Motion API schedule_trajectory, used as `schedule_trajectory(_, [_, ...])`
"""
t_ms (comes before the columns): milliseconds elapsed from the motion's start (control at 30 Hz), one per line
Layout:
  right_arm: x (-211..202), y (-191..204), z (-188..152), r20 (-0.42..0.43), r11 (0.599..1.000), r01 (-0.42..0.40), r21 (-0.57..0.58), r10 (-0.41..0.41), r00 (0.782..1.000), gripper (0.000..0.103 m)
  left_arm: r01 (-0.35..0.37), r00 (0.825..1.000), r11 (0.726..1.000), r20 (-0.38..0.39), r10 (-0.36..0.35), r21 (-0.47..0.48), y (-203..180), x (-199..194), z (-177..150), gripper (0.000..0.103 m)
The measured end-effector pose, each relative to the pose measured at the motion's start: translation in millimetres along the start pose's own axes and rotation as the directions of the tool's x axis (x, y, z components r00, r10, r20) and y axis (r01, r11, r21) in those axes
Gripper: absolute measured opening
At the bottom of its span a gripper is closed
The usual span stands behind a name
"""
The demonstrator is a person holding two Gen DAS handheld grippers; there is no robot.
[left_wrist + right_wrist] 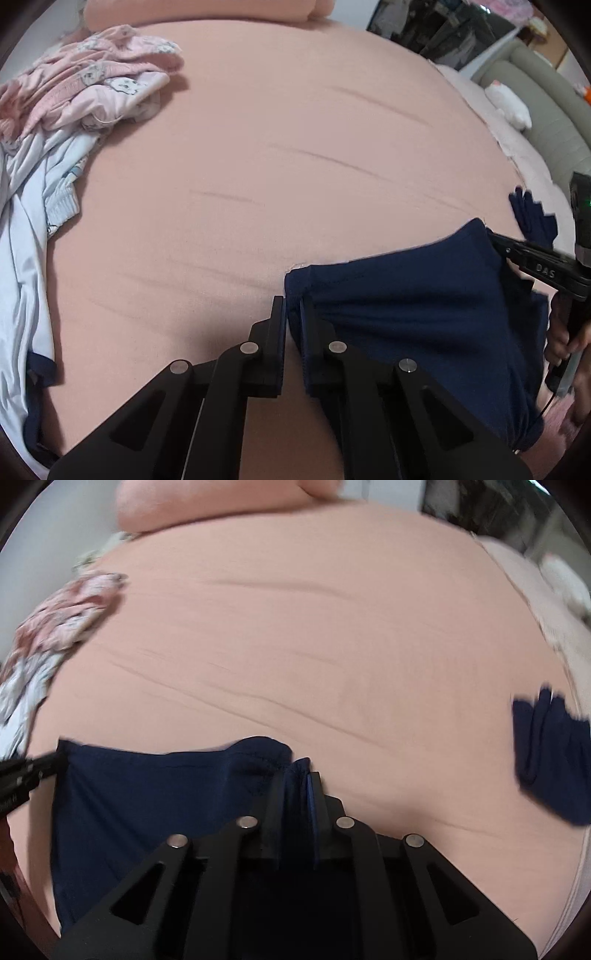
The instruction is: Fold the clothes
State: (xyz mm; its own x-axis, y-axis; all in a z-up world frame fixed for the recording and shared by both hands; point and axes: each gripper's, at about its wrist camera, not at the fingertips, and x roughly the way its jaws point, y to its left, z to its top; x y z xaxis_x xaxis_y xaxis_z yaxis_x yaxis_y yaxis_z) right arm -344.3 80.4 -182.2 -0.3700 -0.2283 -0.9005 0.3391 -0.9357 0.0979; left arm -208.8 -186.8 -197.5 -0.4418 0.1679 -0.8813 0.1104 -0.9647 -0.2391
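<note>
A navy blue garment (413, 306) hangs stretched between my two grippers above the pink bed. My left gripper (293, 306) is shut on its left top corner. My right gripper (297, 775) is shut on the other top corner; it shows in the left wrist view (495, 240) at the right, pinching the cloth edge. In the right wrist view the garment (147, 805) spreads to the left, and the left gripper (51, 766) holds its far corner.
The pink bed sheet (277, 166) fills both views. A pile of pink and white clothes (74, 103) lies at the left. Another navy piece (550, 760) lies at the right edge of the bed. A grey sofa (546, 107) stands beyond.
</note>
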Motion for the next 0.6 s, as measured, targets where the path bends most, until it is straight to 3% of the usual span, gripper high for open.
schedule_trajectory(33, [-2,-6,1,0.007,0.999,-0.023,0.037,0.023,1.000,0.023,0.012,1.000,1.000,0.016,-0.013,0.009,-3,-7,-1,0.011])
schedule_trajectory(100, [-25,-7,-2,0.105,0.997,-0.052,0.066,0.045,0.993,0.036,0.016,0.999,0.999,0.045,-0.017,0.040,-7,-17,-4,0.013])
schedule_trajectory(167, [-45,0,-7,0.169,0.998,-0.063,0.032,0.057,0.984,0.037,0.032,0.998,0.997,0.046,-0.035,0.076,-9,-23,-8,0.014])
schedule_trajectory(200, [-50,7,-10,0.170,0.997,-0.082,-0.006,0.082,0.982,0.037,0.060,0.998,0.994,0.027,-0.063,0.088,-10,-22,-10,0.014])
schedule_trajectory(300, [-32,37,-19,0.030,0.982,-0.082,-0.170,0.088,0.996,0.036,0.111,0.993,0.984,-0.052,-0.104,0.141,-19,-3,-13,0.014])
schedule_trajectory(367, [-9,46,-24,-0.034,0.973,-0.023,-0.228,0.016,0.999,0.034,0.050,0.998,0.982,-0.054,-0.041,0.182,-27,8,-13,0.014])
schedule_trajectory(400, [1,46,-23,-0.044,0.974,0.015,-0.224,-0.025,0.999,0.034,0.024,0.999,0.981,-0.044,-0.016,0.191,-30,10,-16,0.014])
schedule_trajectory(533, [-8,21,-12,0.021,0.995,0.056,-0.086,-0.055,0.998,0.032,-0.037,0.999,0.990,0.018,0.035,0.137,-26,-4,-12,0.014])
schedule_trajectory(600, [-33,13,-16,0.058,0.999,0.018,-0.039,-0.016,0.998,0.034,0.004,1.000,0.984,0.020,-0.008,0.180,-38,-22,-25,0.014])
